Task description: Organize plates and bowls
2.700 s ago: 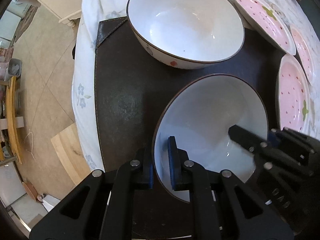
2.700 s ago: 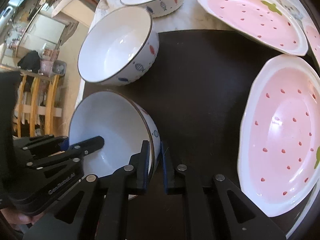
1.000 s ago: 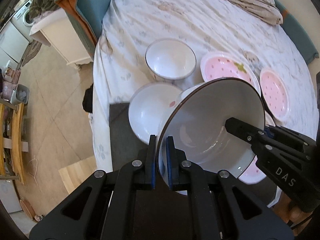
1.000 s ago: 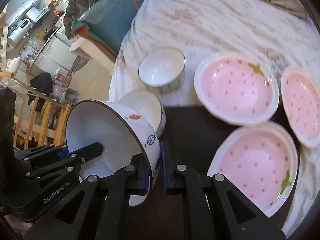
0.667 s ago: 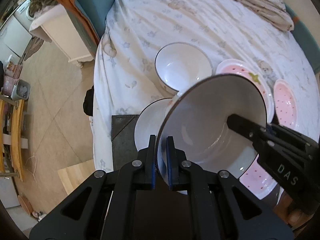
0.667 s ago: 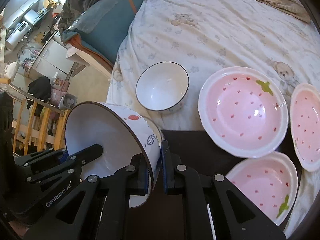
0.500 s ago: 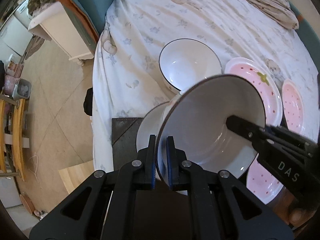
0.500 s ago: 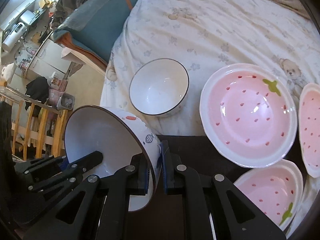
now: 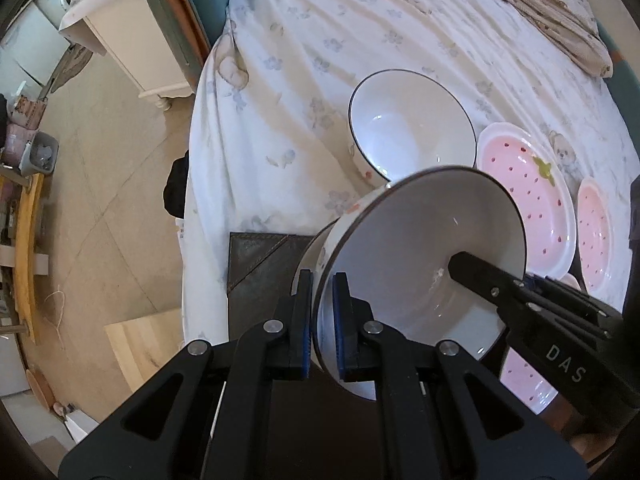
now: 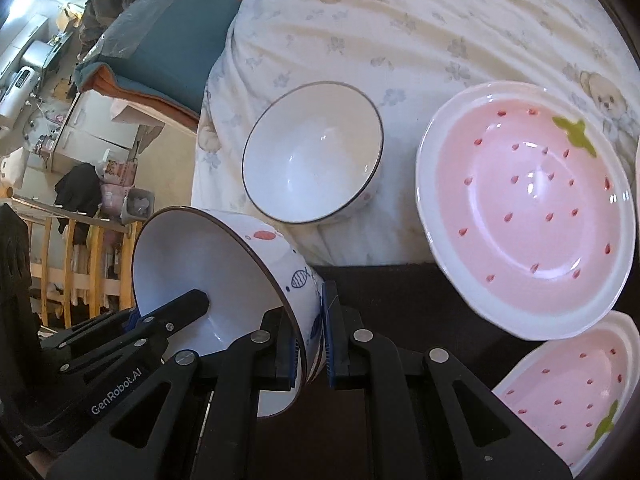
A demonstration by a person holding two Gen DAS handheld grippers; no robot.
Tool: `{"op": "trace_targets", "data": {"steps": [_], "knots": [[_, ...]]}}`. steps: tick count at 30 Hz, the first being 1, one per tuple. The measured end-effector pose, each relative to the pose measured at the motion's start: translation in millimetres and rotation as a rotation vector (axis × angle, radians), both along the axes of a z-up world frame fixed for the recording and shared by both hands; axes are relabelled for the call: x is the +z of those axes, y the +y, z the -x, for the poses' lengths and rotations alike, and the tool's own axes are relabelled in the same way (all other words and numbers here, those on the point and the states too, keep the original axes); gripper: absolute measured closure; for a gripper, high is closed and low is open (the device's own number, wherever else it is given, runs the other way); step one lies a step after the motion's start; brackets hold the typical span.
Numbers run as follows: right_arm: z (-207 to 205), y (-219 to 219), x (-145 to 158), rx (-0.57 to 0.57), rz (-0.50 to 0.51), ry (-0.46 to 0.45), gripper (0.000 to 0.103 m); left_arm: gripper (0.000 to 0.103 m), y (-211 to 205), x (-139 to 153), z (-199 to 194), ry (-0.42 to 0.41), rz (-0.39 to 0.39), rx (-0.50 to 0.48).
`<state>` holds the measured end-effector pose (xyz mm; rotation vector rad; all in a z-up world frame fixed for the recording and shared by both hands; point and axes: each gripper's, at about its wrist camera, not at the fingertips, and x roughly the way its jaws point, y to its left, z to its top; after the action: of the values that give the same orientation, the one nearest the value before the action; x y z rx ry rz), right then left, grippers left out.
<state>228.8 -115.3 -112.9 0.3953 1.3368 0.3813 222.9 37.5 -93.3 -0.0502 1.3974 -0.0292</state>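
White fish-print bowl [image 9: 420, 264] is clamped by both grippers, left gripper [image 9: 320, 320] and right gripper [image 10: 310, 336], not stacked yet, pink plates [image 10: 528, 208] untouched.

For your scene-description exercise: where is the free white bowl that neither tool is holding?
The free white bowl sits upright on the flowered cloth, centre in the right wrist view, left of the big pink plate and beyond the held bowl.

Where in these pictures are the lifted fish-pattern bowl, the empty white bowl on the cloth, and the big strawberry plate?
lifted fish-pattern bowl [image 10: 296, 276]: right wrist view, on its outer wall by the fish drawing.
empty white bowl [image 10: 312, 160]: right wrist view, on its inner bottom.
strawberry plate [image 10: 528, 200]: right wrist view, on its pink centre.
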Motion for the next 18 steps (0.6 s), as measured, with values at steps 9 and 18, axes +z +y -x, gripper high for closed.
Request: {"op": "trace_targets", "data": {"steps": [9,18], "knots": [[1,4,1,0.003,0.021,-0.016,0.086,0.096,7,-15,6,0.036,0.029,0.035],[0,0,-2,-0.003,-0.017,-0.002,0.086,0.095,12,-12,10,0.033,0.039,0.044]]}}
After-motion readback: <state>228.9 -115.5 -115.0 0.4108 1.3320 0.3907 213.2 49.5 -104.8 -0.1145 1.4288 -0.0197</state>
